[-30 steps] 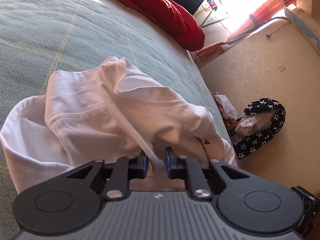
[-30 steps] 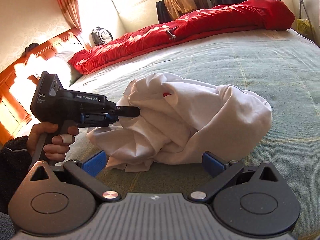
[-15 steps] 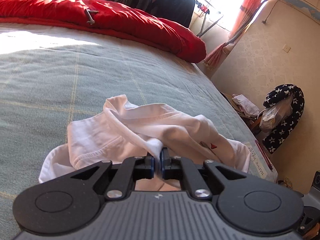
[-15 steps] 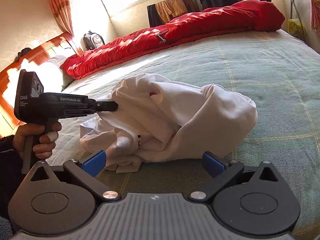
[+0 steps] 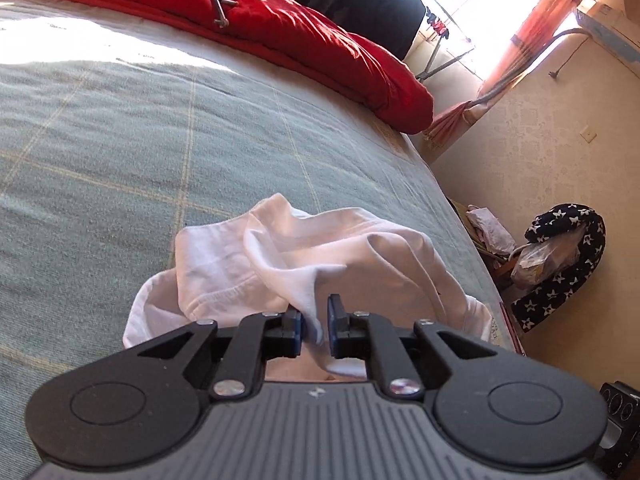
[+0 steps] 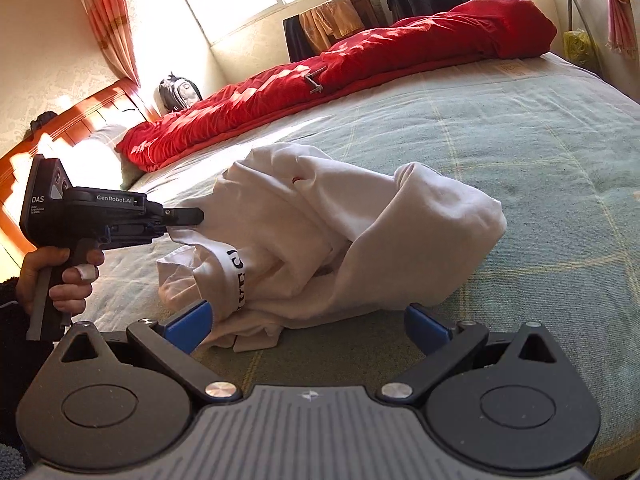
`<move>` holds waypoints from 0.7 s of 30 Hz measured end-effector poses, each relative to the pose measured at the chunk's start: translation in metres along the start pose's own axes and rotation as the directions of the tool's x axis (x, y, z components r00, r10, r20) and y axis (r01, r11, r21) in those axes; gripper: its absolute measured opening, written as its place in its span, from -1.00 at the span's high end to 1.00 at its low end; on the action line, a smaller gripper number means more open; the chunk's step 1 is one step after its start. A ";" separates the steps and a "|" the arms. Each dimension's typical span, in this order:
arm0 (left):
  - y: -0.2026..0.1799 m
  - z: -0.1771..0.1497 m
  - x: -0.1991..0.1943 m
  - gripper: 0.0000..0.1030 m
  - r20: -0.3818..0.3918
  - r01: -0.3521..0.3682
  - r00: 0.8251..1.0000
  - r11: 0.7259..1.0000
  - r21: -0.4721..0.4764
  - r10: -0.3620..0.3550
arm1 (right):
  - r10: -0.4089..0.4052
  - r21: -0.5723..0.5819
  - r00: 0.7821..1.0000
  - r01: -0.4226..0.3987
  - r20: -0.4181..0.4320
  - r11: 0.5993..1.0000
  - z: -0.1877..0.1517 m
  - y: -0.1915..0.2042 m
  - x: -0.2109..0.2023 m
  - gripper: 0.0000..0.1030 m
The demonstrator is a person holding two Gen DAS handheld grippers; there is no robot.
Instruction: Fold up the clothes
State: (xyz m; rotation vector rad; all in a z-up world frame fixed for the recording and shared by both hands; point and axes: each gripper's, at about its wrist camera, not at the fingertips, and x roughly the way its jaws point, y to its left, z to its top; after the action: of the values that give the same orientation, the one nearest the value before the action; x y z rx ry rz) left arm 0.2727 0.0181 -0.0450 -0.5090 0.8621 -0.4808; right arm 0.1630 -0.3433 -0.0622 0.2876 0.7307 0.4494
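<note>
**A:** White cotton, crumpled into a loose heap, is what you have in front of you: a white T-shirt with black lettering [image 6: 320,240] lying on the grey-green checked bedspread [image 6: 540,152], near the bed's edge on your left side.

**B:** And my left gripper [image 5: 316,320]?

**A:** Its blue-padded fingers [image 5: 335,314] stand a little apart, with a twist of the shirt's white cloth [image 5: 308,292] running down between them. The cloth lies against the left pad; you can see a narrow gap to the right pad, so it is not clamped. From the right wrist view your left gripper [image 6: 192,216] sits with its tip against the shirt's left side, and your hand [image 6: 60,280] is wrapped around the handle.

**B:** The right gripper [image 6: 308,322]?

**A:** Wide open, low over the bedspread, just in front of the heap. Its left blue finger [image 6: 188,324] is touching or just beside the shirt's lower hem; I cannot tell which. The right finger sits clear of the cloth. It holds nothing.

**B:** What else is on the bed?

**A:** A red quilted duvet [image 6: 340,80] bunched along the far side, well apart from the shirt. Off the bed's edge, a black star-patterned cushion [image 5: 560,264] rests on the floor by the wall
</note>
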 end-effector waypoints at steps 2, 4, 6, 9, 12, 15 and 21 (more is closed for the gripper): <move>0.007 -0.005 0.006 0.57 -0.012 0.032 0.999 0.998 -0.049 -0.033 | -0.003 -0.008 1.000 0.003 0.002 1.000 -0.001 0.002 -0.001 -1.00; 0.013 -0.010 0.014 0.51 -0.020 0.054 0.998 0.994 -0.093 -0.056 | -0.004 -0.007 1.000 0.004 0.001 1.000 -0.001 0.002 -0.001 -1.00; 0.017 -0.014 0.023 0.53 -0.023 0.064 0.997 0.989 -0.131 -0.068 | -0.004 -0.003 1.000 0.004 0.001 1.000 -0.001 0.002 -0.001 -1.00; 0.014 -0.017 0.025 0.81 0.017 0.043 0.999 0.992 -0.116 -0.042 | -0.005 -0.005 1.000 0.005 0.010 1.000 -0.001 0.002 -0.002 -1.00; 0.005 -0.015 0.016 0.91 0.064 -0.012 0.998 0.998 -0.058 0.015 | -0.018 0.003 1.000 0.018 0.021 1.000 0.000 -0.001 -0.004 -1.00; 0.002 -0.010 0.000 0.91 0.104 -0.050 0.993 0.999 -0.019 0.051 | -0.038 0.025 0.999 0.037 0.031 0.999 0.001 -0.009 -0.006 -1.00; 0.011 -0.004 -0.031 0.91 0.131 -0.130 0.983 0.992 0.003 0.128 | -0.037 0.073 0.997 0.032 0.072 0.997 0.003 -0.026 -0.009 -1.00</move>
State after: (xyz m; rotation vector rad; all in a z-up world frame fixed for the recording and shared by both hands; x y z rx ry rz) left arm 0.2542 0.0441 -0.0350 -0.4659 0.7608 -0.3294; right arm 0.1666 -0.3701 -0.0650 0.3563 0.6795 0.3785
